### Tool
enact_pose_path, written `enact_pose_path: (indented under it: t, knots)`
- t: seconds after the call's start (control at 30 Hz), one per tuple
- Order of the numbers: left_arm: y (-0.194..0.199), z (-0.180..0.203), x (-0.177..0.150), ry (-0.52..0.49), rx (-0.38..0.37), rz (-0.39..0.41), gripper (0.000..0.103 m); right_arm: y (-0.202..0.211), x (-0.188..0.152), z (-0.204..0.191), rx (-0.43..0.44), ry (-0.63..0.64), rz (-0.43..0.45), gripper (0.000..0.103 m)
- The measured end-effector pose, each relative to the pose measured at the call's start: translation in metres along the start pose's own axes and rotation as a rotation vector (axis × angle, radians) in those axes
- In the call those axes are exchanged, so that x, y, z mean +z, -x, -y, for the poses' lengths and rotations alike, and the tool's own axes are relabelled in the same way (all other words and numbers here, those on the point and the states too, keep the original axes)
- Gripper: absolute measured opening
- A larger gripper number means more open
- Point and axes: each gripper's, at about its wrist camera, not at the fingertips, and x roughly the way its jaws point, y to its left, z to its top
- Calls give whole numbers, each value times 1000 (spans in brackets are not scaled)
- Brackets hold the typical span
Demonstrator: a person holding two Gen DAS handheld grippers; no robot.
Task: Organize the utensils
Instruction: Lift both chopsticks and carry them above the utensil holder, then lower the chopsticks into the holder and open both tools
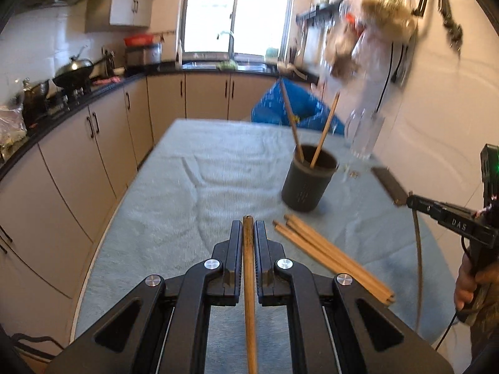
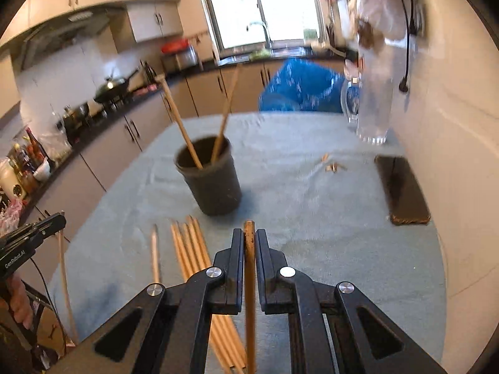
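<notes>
Left wrist: left claw (image 1: 248,229) clamps 1 chopstick (image 1: 249,280), its lower end cut off; right claw (image 2: 249,237) likewise.

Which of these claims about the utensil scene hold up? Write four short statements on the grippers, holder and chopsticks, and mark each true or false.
1. The left gripper is shut on a wooden chopstick. True.
2. The dark round utensil holder is empty. False: two wooden sticks stand in it.
3. The right gripper hangs open with nothing in it. False: it is shut on another brown wooden chopstick.
4. A bundle of loose wooden chopsticks lies on the pale blue cloth near the holder. True.
</notes>
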Motion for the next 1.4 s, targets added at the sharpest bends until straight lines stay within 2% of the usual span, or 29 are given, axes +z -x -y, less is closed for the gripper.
enact_pose_path:
  t: [0.17,0.37,0.57,0.77,1.0,1.2,1.4]
  knots:
    - [33,10,4,-7,-13,98,6,29,5,-8,30,-10,87,7]
    - [59,20,12,-4,-54,177,6,61,12,-20,31,8,191,7]
    - [70,23,25,23,-83,230,6,69,22,-23,41,0,236,7]
    - [62,23,42,34,-93,249,6,68,32,-22,52,-15,259,7]
    - [43,33,89,37,-111,289,6,68,75,-14,65,-59,326,7]
    - [25,49,154,53,-102,384,6,59,128,-13,95,-125,409,7]
    - [-10,65,198,58,-52,463,6,37,177,-17,82,-170,500,7]
